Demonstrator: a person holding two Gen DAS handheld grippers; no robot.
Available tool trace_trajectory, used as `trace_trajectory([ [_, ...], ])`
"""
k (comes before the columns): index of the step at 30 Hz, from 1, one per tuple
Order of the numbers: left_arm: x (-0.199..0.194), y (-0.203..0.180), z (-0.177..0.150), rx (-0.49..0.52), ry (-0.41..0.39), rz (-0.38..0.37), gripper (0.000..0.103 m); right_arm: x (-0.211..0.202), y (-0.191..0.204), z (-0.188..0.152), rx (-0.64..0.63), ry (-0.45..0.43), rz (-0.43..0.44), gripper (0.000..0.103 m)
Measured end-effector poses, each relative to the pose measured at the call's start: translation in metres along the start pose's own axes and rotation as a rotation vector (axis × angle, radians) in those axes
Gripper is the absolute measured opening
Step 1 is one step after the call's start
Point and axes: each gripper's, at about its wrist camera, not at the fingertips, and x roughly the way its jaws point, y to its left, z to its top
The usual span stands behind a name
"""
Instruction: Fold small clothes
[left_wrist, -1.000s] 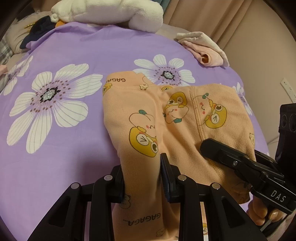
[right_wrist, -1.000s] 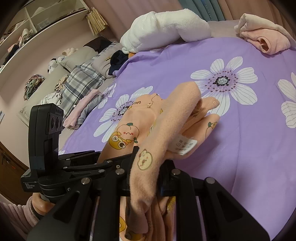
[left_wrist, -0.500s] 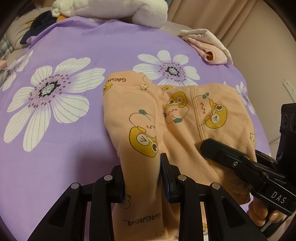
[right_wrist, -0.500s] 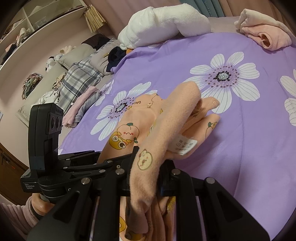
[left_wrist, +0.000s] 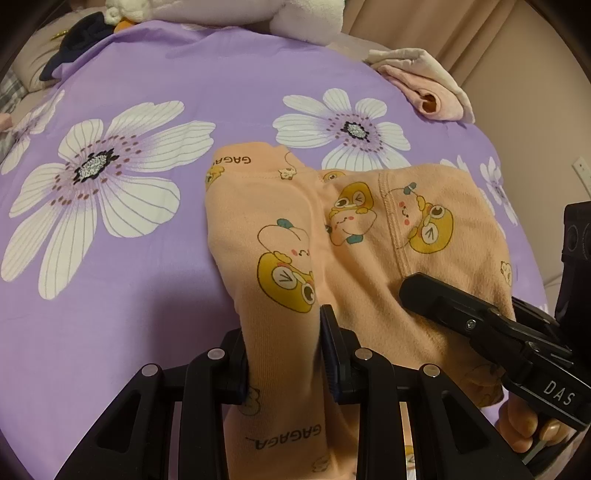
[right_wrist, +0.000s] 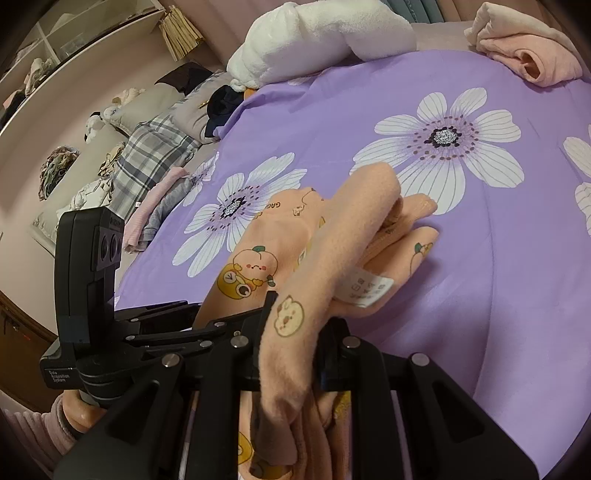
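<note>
Purple flowered bedspread (left_wrist: 155, 280) fills the left wrist view, where the left gripper (left_wrist: 284, 350) pinches a fold of the peach cartoon-print garment (left_wrist: 369, 236), bare sheet lying open to its left. From the right wrist view, the right gripper (right_wrist: 295, 354) clamps another fold of that garment (right_wrist: 332, 251), whose care label (right_wrist: 365, 288) hangs out, and open sheet lies to the right

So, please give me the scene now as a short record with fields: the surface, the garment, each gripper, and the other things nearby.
surface: purple bedsheet with white flower print
garment: orange printed garment, partly lifted off the sheet
left gripper: shut on the garment's near edge
right gripper: shut on another part of the garment
label: white care tag showing
nearby: pink folded cloth at the far right; white plush blanket at the far edge
</note>
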Motion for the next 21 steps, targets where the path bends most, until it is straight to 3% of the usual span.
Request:
trace_trajectory([
  [21, 0.006, 0.003, 0.000, 0.005, 0.012, 0.014, 0.028, 0.008, -0.015, -0.002, 0.050, 0.014, -0.029, 0.021],
])
